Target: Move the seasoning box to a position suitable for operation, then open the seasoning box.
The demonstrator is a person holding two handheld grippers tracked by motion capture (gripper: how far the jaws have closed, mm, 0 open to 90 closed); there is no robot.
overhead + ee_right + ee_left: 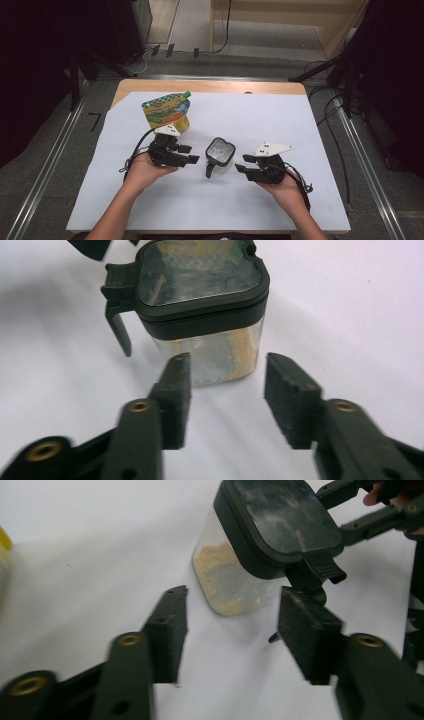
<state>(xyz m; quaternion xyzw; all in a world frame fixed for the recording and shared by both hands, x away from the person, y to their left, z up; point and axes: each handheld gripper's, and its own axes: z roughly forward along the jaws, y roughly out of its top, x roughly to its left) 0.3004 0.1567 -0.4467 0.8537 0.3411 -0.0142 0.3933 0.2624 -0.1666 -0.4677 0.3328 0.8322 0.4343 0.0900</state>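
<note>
A clear jar (220, 151) with a black lid and pale powder inside stands on the white-covered bench (300, 125), between the two tongs. The left tongs (189, 154) and right tongs (244, 164) are both spread, just short of it, pinching nothing. A yellow-green pouch (167, 112) stands behind the left tongs.

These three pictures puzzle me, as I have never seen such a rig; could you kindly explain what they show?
A person holds two hand-held tools with black jaws. The high view looks down on a table under a white sheet. The left gripper and right gripper flank a small clear container with a black hinged lid, holding tan powder. Each of the other two pictures comes from a camera riding on one gripper, looking along its jaws at that container. Both pairs of jaws stand apart, holding nothing. A yellow-green spouted pouch stands farther back.
</note>
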